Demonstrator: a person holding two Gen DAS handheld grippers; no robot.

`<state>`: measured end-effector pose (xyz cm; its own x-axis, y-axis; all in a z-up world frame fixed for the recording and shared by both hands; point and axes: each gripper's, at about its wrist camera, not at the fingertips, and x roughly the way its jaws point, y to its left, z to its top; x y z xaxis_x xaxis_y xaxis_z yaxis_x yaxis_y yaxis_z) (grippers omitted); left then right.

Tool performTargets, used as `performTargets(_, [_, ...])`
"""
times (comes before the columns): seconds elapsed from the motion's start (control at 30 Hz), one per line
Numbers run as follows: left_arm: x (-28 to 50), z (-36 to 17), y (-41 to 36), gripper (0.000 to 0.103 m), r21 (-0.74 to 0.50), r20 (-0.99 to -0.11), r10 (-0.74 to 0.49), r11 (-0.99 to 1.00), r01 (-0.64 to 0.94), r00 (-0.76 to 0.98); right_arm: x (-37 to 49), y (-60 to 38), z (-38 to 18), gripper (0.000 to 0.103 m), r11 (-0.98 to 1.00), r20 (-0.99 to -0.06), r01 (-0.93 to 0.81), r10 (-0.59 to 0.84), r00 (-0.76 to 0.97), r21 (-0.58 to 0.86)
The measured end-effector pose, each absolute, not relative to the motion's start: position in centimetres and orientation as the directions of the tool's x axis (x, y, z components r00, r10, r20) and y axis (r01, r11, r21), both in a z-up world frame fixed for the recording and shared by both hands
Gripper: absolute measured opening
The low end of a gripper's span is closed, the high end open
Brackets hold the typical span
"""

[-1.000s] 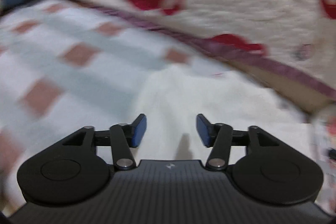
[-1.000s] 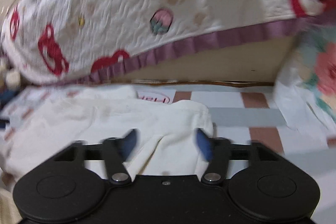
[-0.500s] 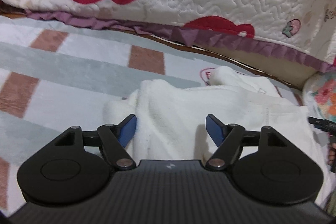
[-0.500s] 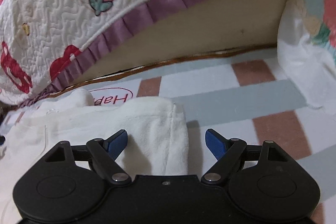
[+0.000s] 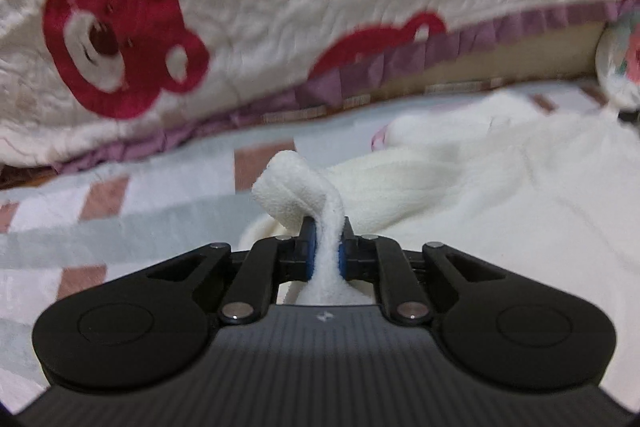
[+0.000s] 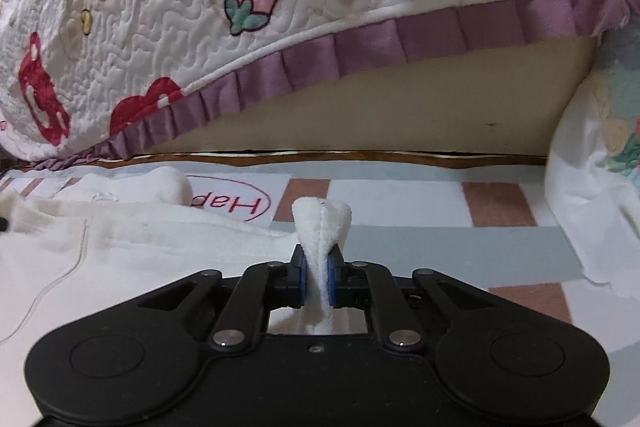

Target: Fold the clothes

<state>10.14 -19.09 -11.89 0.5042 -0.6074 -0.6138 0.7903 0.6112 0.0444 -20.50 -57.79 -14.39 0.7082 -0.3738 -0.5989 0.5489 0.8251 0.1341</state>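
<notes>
Both the left gripper and right gripper have jaws clamped on the cream garment, whose 3 o'clock edge is cut off.

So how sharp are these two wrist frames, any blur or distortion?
Left wrist: the quilt and white garment are motion-smeared, only the left gripper is crisp. Right wrist: sharp throughout, quilt stitching readable; fisheye bends its purple ruffle.

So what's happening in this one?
A person is folding a cream fleece garment spread on a checked bed sheet. The left gripper and the right gripper are each shut on a pinched-up edge of it. The fold itself is not yet made.
</notes>
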Motion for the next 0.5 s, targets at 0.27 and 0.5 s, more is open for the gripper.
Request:
performTargets(0.27, [10.4, -9.3, -18.4, 0.008, 0.022, -0.534, -0.639, 0.644, 0.765, 0.554, -20.9, -56.1, -12.5, 0.009, 0.814, -0.52, 0.575, -0.455, 0.723, 0.087])
performTargets(0.5, [11.2, -8.2, -18.4, 0.008, 0.013, -0.502, -0.639, 0.669, 0.743, 0.583, -20.5, -56.7, -10.8, 0.009, 0.793, -0.509, 0.601, -0.479, 0.715, 0.098])
